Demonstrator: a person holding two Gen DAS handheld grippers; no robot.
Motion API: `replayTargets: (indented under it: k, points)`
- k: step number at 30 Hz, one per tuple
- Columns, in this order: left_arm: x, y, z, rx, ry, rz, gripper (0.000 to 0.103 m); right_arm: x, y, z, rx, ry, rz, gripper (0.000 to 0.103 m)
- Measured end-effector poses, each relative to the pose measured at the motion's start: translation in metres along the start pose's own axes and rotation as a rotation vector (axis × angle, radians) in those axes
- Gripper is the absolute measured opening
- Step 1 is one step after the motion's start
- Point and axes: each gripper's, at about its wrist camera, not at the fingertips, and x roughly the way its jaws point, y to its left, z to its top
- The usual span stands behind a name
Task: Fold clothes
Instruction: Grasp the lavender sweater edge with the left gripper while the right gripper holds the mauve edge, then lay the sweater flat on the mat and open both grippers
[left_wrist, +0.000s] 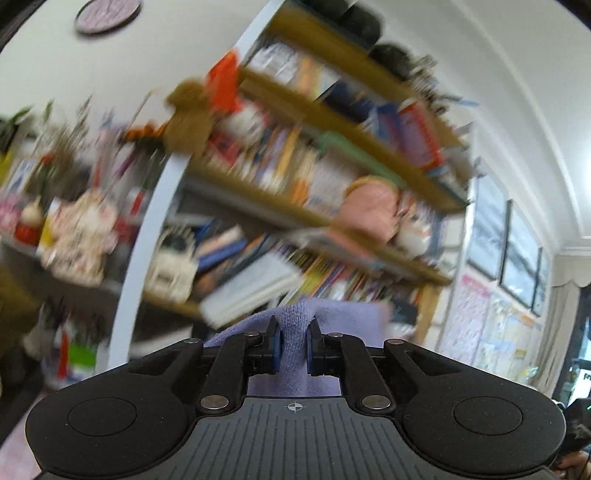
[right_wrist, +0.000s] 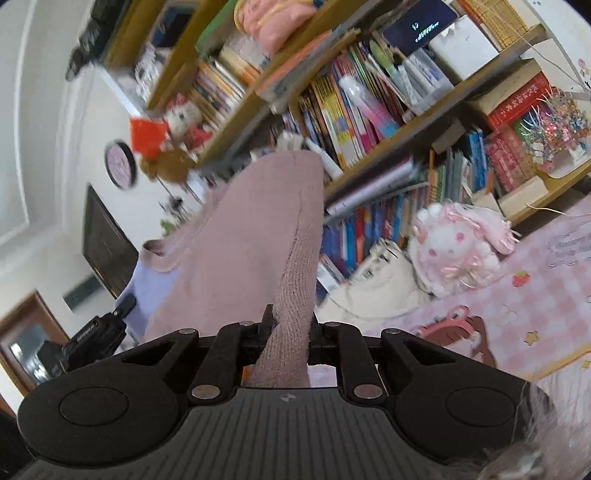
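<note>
My left gripper (left_wrist: 294, 345) is shut on a pinch of lavender knit fabric (left_wrist: 295, 369), part of a garment lifted in the air. My right gripper (right_wrist: 291, 332) is shut on the dusty-pink knit part of the same garment (right_wrist: 258, 236), which stretches up and away from the jaws. In the right wrist view the garment's lavender part (right_wrist: 147, 288) hangs at the left, where the other gripper (right_wrist: 96, 336) shows beside it. Both views tilt upward and are motion-blurred.
A bookshelf (right_wrist: 369, 122) packed with books and plush toys fills the background of both views. A pink checked bedspread (right_wrist: 535, 295) lies at the lower right, with a pink-and-white plush (right_wrist: 454, 247) and a cream bag (right_wrist: 376, 284) beside it.
</note>
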Motion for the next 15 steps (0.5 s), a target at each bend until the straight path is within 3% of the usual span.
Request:
replayTargets:
  k: [2,4,6,8,10,11,12,13,14,15]
  points:
    - [0.0,-0.006,0.005,0.007,-0.022,-0.029,0.011,0.004,-0.002,0.002,0.003,0.003,0.003,0.013]
    - [0.012,-0.003,0.003,-0.016,0.005,-0.016,0.011,0.008,-0.006,0.001,0.028,0.02,-0.027,0.013]
    - [0.039,0.009,-0.01,-0.013,0.081,0.037,0.011,0.019,-0.022,-0.001,0.09,0.046,-0.093,0.013]
    - [0.079,0.029,-0.039,0.051,0.197,0.124,0.013,0.039,-0.046,-0.006,0.115,0.068,-0.181,0.013]
    - [0.138,0.064,-0.087,0.076,0.414,0.224,0.031,0.07,-0.075,-0.013,0.077,0.092,-0.335,0.021]
    - [0.163,0.08,-0.11,0.084,0.518,0.278,0.031,0.088,-0.09,-0.017,0.024,0.12,-0.468,0.039]
    - [0.173,0.089,-0.126,0.097,0.585,0.346,0.031,0.104,-0.103,-0.022,-0.042,0.151,-0.612,0.047]
    - [0.183,0.098,-0.142,0.111,0.65,0.415,0.03,0.116,-0.112,-0.026,-0.103,0.181,-0.741,0.049]
    - [0.182,0.103,-0.151,0.103,0.68,0.47,0.031,0.125,-0.12,-0.03,-0.157,0.212,-0.84,0.049]
    - [0.174,0.108,-0.157,0.071,0.692,0.475,0.035,0.126,-0.123,-0.034,-0.189,0.236,-0.868,0.049]
